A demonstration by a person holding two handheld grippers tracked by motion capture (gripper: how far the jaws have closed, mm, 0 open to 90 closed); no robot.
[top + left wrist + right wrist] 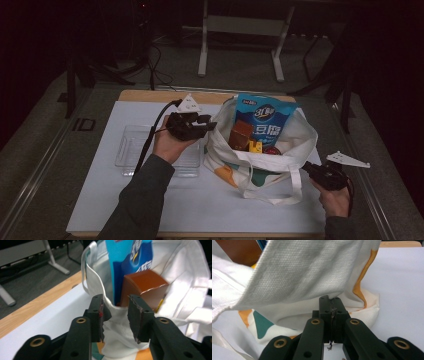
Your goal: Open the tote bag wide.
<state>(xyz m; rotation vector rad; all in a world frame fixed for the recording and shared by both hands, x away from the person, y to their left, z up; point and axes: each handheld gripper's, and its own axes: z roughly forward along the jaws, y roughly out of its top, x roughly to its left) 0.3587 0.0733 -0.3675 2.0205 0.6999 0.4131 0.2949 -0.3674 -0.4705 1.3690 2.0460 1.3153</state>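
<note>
Gaping tote bag (260,160) between left gripper (204,125), right gripper (306,169)

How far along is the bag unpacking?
Early. The clear tray looks empty. The right gripper is shut on the tote bag edge; the left gripper is open over the rim. Still inside: brown box, blue snack pack and small yellow item.
</note>
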